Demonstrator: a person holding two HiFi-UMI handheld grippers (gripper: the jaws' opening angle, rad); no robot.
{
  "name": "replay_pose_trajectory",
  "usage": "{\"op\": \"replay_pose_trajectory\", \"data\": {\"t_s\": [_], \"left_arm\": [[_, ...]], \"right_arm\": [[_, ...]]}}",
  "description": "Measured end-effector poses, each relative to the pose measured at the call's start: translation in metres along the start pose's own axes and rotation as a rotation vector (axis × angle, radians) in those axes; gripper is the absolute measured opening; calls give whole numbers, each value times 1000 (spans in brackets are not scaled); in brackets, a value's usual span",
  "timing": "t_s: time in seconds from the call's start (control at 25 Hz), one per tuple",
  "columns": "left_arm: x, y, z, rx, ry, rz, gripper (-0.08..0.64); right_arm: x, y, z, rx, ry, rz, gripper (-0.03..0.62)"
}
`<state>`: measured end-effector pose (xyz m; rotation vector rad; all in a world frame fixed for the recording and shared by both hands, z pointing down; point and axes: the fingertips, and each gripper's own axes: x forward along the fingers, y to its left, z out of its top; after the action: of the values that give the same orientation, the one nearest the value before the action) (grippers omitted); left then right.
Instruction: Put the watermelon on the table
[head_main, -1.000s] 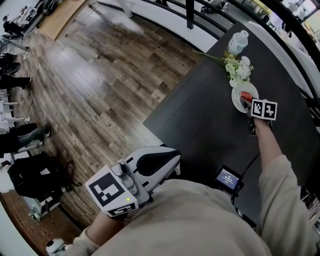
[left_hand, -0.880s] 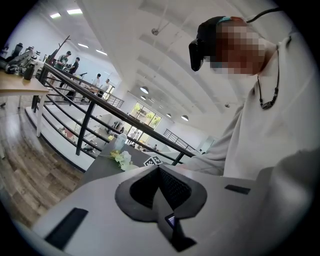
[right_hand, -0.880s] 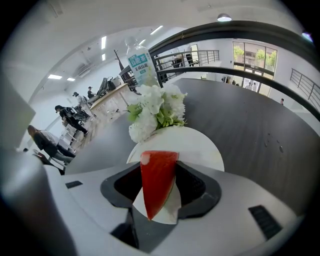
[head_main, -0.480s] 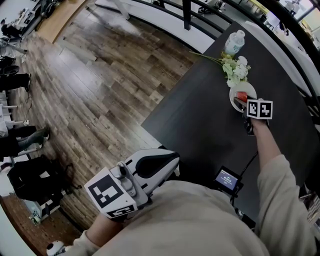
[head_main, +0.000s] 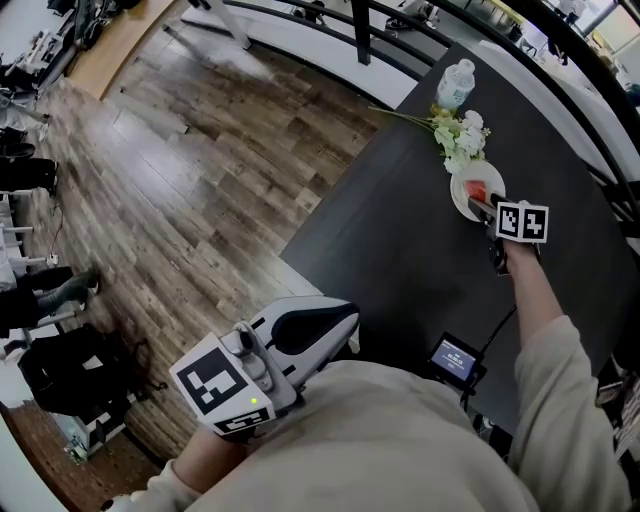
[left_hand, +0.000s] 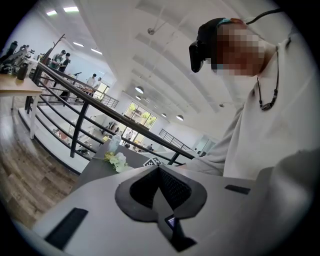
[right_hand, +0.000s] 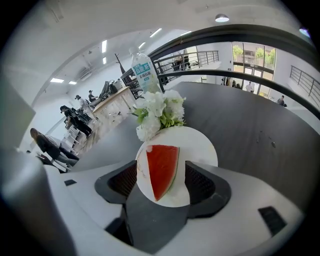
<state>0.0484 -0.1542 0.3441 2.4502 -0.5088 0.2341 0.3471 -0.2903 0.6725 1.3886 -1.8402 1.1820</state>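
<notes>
A red watermelon slice (right_hand: 161, 170) with a green rind lies flat on a small white plate (right_hand: 200, 150) on the black table (head_main: 400, 240). My right gripper (right_hand: 162, 177) points down at it. Its jaws are opening, and the slice lies between the pads without either pad touching it. In the head view the plate (head_main: 462, 195) and slice (head_main: 479, 191) sit just beyond the right gripper (head_main: 488, 212). My left gripper (head_main: 345, 318) is held by my torso, off the table's near edge. In the left gripper view its pads (left_hand: 159, 172) meet with nothing between them.
White flowers (head_main: 457, 135) lie just beyond the plate, with a water bottle (head_main: 453, 84) behind them near the table's far corner. A small device with a screen (head_main: 458, 358) and its cable sits near my body. Wooden floor (head_main: 200, 180) lies left of the table, and a railing runs behind it.
The plate, flowers and bottle have drifted left and up in the head view. The right gripper now sits slightly farther back from the plate. The left gripper has not moved.
</notes>
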Motion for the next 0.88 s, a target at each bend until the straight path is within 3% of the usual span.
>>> {"op": "replay_pose_trajectory", "data": {"t_s": [0.2,0.32,0.6,0.88], "left_arm": [[6,-8,11,43,10,-51,2],[13,-14,16,74,25,-94,2],[35,-33,35,152,44,-224,2],[65,-58,62,203,32,-375,2]], "right_arm": [[-42,5,7,2,-64,-6,297],[-79,17,12,18,-138,46,289],[-192,61,26,20,-393,105,27],[-302,132,35,11,-631,356,15]]}}
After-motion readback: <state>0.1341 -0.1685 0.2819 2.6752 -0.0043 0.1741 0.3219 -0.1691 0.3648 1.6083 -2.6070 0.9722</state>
